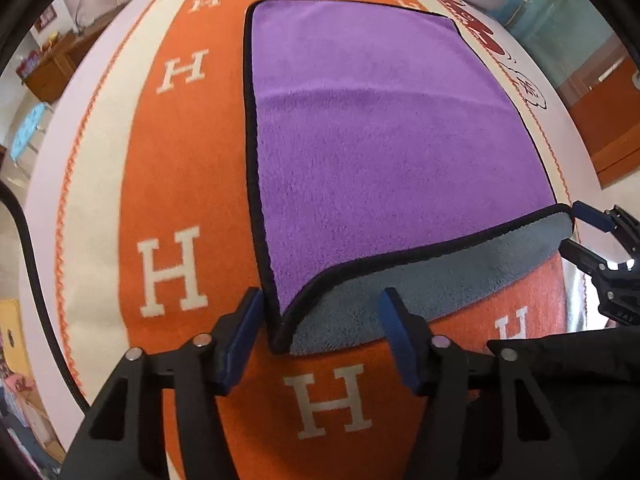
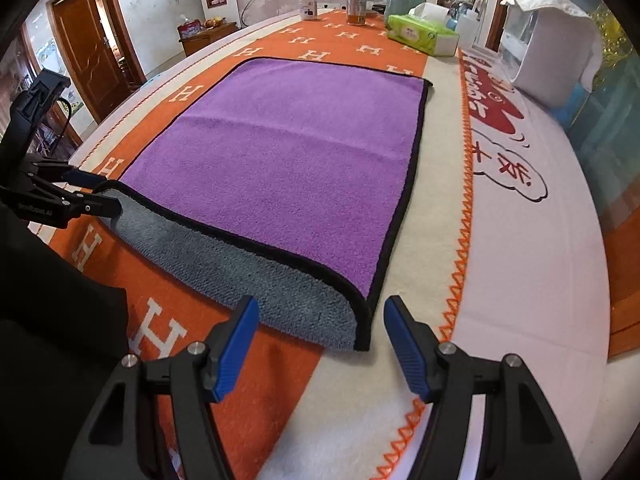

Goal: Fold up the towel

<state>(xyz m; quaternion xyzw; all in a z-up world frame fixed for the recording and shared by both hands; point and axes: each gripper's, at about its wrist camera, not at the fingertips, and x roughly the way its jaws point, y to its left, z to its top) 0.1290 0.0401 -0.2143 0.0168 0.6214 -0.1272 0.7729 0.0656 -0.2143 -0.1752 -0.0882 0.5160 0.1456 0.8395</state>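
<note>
Left wrist view: the purple towel (image 1: 380, 140) is lying flat on the orange blanket (image 1: 180, 152) that is covering the tabletop, filling the middle of the frame with its long axis running away from the camera toward the top. Its near edge is curling up along the lower part of the frame, showing the grey underside (image 1: 400, 296). The left tool (image 1: 320, 340) is sitting at the bottom centre with its blue pads standing apart, straddling the towel's near left corner, which is lying just ahead between them; I am judging nothing to be pinched yet. At the right edge of the frame the right tool (image 1: 576, 232) is reaching in beside the other near corner, and its fingers are looking spread as well.

Right wrist view: the towel (image 2: 280, 160) is stretching from the bottom centre up toward the upper middle. The right tool (image 2: 320, 344) is waiting at the bottom with its pads apart, the near right corner just in front, slightly left of centre. At the left edge the left tool (image 2: 96, 192) is hovering at the far end of the same lifted edge. Each tool is nearer its own corner, so the fold would likely be carrying this near edge toward the far end.
</note>
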